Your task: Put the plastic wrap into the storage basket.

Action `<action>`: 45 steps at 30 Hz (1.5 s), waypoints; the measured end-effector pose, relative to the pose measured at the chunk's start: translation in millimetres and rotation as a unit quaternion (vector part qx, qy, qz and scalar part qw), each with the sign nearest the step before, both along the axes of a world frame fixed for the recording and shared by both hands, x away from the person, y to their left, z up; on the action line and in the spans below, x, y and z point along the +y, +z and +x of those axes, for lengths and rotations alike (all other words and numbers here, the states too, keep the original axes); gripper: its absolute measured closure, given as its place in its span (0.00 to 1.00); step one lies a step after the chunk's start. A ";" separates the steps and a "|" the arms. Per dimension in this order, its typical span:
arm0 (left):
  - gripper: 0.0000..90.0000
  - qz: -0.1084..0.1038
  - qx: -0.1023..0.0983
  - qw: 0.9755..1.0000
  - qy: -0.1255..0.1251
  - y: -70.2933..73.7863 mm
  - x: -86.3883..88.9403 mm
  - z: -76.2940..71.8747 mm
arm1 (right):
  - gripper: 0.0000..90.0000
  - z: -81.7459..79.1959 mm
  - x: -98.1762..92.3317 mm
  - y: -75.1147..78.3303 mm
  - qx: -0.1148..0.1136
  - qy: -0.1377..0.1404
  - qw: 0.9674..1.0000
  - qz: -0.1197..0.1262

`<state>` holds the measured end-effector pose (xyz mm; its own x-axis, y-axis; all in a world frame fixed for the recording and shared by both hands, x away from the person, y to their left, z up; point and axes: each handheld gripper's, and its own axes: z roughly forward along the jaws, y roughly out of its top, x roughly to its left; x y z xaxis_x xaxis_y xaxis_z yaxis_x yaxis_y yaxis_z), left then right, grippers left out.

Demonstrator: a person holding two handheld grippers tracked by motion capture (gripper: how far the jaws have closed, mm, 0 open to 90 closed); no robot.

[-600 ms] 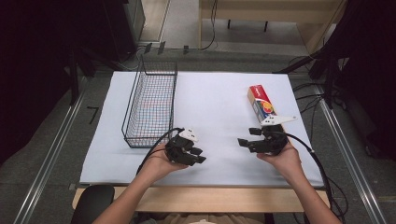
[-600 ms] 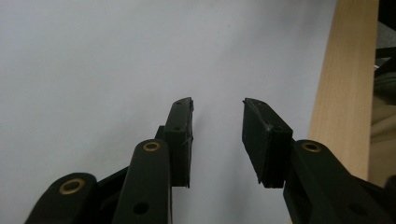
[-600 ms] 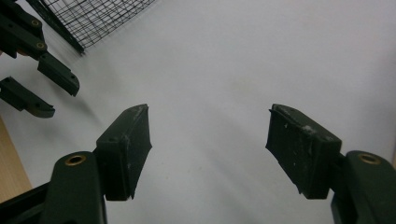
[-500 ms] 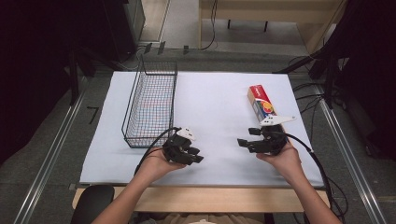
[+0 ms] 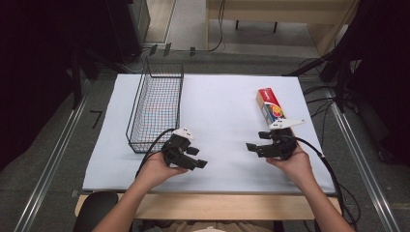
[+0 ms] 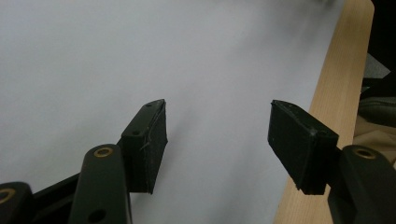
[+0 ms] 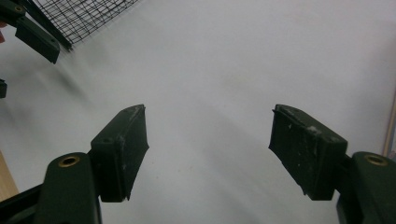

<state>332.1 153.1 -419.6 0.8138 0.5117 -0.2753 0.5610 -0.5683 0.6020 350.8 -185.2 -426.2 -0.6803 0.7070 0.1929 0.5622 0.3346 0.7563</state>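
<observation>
Cardboard carton, red-printed, lying flat at the white mat's right edge just beyond the right gripper, both grippers' jaws apart and empty: probably light, stiff, crushable; best pinched across its narrow width, mid-length.

No text, number or brand can be read. The box on the white mat shows a red top and a round red-and-yellow emblem on its lid, but its print is too small and blurred to make out. The basket bears no label.
</observation>
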 end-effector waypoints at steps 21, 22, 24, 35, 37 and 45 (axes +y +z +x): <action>0.41 0.022 -0.002 1.000 0.002 -0.5 -2.8 -3.2 | 0.34 6.3 2.3 -5.4 0.013 0.015 0.999 -0.042; 0.41 0.021 0.001 1.000 0.001 0.1 -2.2 -3.3 | 0.34 6.0 2.0 -4.8 0.010 0.014 0.999 -0.042; 0.41 0.013 0.002 1.000 0.002 1.2 -2.6 -4.0 | 0.34 4.3 1.6 -3.5 0.008 0.010 0.999 -0.042; 0.40 0.012 0.000 1.000 -0.004 1.1 -2.1 -2.0 | 0.34 4.9 -0.3 -2.3 0.016 0.000 0.998 -0.053; 0.40 0.015 -0.003 1.000 -0.005 1.4 -2.3 -2.5 | 0.34 4.5 -1.5 -1.2 0.015 -0.002 0.999 -0.053; 0.39 0.015 0.000 1.000 -0.005 0.6 -2.1 -2.6 | 0.34 4.6 -4.2 1.5 0.011 -0.005 0.998 -0.055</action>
<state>329.6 151.0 -419.0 0.8191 0.5111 -0.2605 0.5551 -0.5916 0.5847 355.4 -189.4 -424.7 -0.6690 0.7320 0.1289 0.5822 0.4083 0.7031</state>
